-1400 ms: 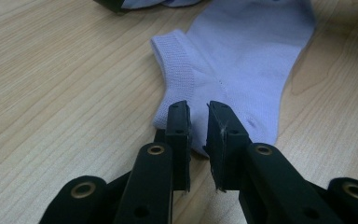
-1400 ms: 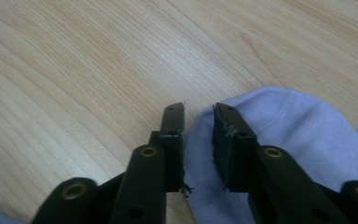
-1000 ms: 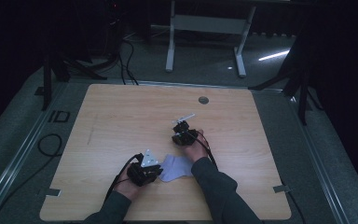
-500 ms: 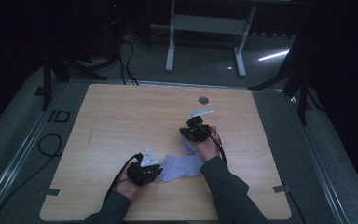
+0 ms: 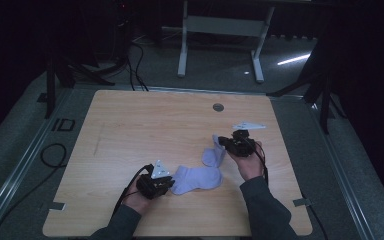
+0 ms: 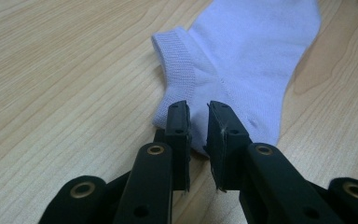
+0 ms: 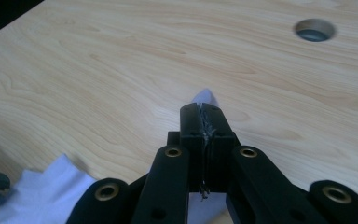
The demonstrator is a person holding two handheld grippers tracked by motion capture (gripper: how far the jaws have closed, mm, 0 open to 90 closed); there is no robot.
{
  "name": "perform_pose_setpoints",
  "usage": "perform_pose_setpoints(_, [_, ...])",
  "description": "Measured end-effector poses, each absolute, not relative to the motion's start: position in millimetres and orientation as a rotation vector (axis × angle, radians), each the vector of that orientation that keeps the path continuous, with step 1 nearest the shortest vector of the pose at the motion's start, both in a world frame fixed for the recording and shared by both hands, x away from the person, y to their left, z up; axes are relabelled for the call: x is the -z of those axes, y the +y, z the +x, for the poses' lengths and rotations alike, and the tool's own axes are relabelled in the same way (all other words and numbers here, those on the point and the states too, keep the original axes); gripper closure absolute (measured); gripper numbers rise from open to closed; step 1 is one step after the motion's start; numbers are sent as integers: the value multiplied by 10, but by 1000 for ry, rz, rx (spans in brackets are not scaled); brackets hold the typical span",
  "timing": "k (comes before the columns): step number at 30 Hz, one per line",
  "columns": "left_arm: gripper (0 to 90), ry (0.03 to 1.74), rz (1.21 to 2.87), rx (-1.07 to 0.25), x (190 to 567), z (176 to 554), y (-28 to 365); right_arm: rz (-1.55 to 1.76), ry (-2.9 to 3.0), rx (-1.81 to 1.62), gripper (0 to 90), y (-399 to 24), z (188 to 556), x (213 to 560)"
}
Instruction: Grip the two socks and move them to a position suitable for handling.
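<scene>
- The left gripper point(image 5: 169, 184), low on the wooden table point(image 5: 145, 125), clamps the ribbed cuff end of a pale lilac sock point(image 5: 197, 179); in its own view the pads pinch the fabric edge.
- The sock lies lengthwise across the table, cuff at left, toe at right and lifted off the wood.
- The right gripper point(image 5: 221, 142) holds that toe, jaws pressed tight on the fabric tip.

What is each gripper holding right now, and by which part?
One pale sock: the left gripper pinches its cuff end on the table; the right gripper clamps the opposite end, lifted.
</scene>
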State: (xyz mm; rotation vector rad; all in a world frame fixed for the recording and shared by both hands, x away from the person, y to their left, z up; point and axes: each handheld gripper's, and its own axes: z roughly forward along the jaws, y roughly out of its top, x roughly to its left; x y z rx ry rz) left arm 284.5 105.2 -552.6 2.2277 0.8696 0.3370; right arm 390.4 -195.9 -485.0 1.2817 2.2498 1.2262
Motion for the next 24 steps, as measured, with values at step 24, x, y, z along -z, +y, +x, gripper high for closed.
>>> perform_pose_setpoints(24, [782,863,2238,-333,5540,2850,1028,1327,2102,-1051,657,-2568,3480,4825])
